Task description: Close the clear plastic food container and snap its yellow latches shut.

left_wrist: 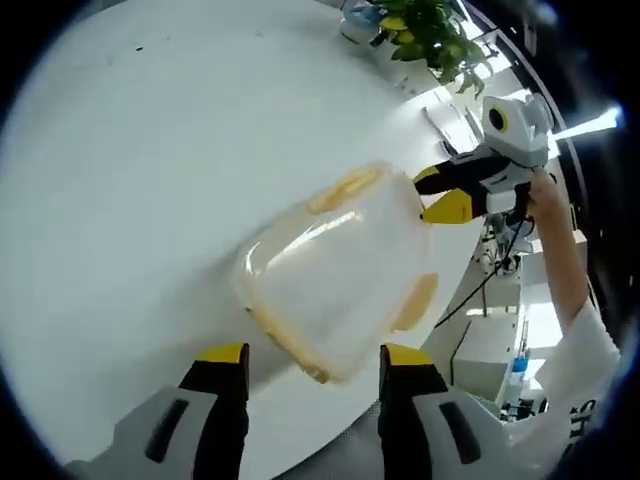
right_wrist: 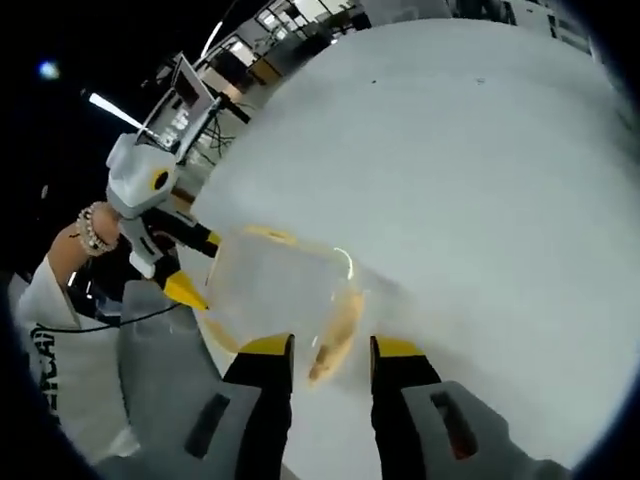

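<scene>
In the left gripper view, the clear plastic food container (left_wrist: 335, 275) sits on a round white table (left_wrist: 140, 180), close to the table's edge. Its lid is on, and yellow latches show on its sides: one on the far side (left_wrist: 345, 188), one along the side nearest the camera (left_wrist: 290, 345) and one on the right-hand side (left_wrist: 415, 300). The left gripper (left_wrist: 312, 356) rises from the bottom of the view with its black, yellow-tipped jaws spread apart, nothing between them; the tips sit just short of the container's near edge, one to either side of the near latch. Across the container, the right gripper (left_wrist: 440, 192) comes in from the right with its yellow tips at the container's far corner. Whether they touch it cannot be told. A person's hand and white sleeve (left_wrist: 575, 330) hold that gripper. A potted green plant (left_wrist: 430, 30) stands at the far rim of the table.

In the right gripper view, the same container (right_wrist: 285, 290) lies on the white table (right_wrist: 470, 170), straight ahead of the right gripper (right_wrist: 332, 347). The jaws stand parted, and a yellow latch (right_wrist: 335, 340) lies in the gap between the tips without being pinched. The left gripper (right_wrist: 190, 265) appears on the container's far-left side, held by a hand wearing a beaded bracelet (right_wrist: 90, 228); its yellow tip lies near the container's corner.
</scene>
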A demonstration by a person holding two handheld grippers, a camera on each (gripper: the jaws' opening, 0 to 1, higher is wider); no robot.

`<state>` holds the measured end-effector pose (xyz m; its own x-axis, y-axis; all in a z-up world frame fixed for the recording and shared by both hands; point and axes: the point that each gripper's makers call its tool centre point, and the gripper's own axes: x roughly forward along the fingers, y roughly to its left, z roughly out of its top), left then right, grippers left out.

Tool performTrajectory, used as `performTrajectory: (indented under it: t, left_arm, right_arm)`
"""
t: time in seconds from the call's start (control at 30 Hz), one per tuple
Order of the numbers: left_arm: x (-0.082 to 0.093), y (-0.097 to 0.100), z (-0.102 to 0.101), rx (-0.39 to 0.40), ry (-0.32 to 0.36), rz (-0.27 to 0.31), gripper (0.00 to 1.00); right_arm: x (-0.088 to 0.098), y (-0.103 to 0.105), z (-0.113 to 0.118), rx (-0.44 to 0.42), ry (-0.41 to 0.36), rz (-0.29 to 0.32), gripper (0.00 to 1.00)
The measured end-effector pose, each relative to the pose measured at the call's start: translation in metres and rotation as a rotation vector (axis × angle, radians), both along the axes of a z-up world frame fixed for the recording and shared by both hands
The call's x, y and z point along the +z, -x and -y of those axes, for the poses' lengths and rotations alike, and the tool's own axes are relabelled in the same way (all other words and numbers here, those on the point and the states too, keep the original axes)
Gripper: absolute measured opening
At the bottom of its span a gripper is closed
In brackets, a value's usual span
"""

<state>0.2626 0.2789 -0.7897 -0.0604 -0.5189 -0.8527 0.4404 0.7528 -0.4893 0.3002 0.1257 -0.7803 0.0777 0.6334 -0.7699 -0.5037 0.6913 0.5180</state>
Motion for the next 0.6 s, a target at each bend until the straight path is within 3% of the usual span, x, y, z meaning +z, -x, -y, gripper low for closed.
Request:
performTrajectory:
  t: [0.1,0.2,0.3,0.37,0.5,0.6]
  left_arm:
    - [0.006,-0.007,0.001,0.039,0.043,0.024,0.55]
    - [0.010,-0.014,0.000,0.057,0.080,0.057,0.73]
    - [0.011,-0.012,-0.005,0.030,0.083,0.077,0.76]
    - [0.013,-0.020,-0.007,-0.021,0.078,0.167,0.75]
    - [0.022,-0.027,-0.005,-0.078,0.086,0.291,0.75]
    - [0.032,-0.033,0.000,-0.149,0.106,0.404,0.69]
  right_arm:
    - [0.002,-0.003,0.003,-0.002,0.005,0.020,0.27]
    - [0.004,-0.005,0.004,0.013,0.012,0.042,0.35]
    - [0.007,-0.006,0.004,0.036,0.027,0.074,0.39]
    - [0.009,-0.009,0.005,0.044,0.033,0.088,0.38]
    - [0.013,-0.016,0.010,0.068,0.069,0.134,0.42]
    - [0.020,-0.028,0.013,0.080,0.110,0.215,0.35]
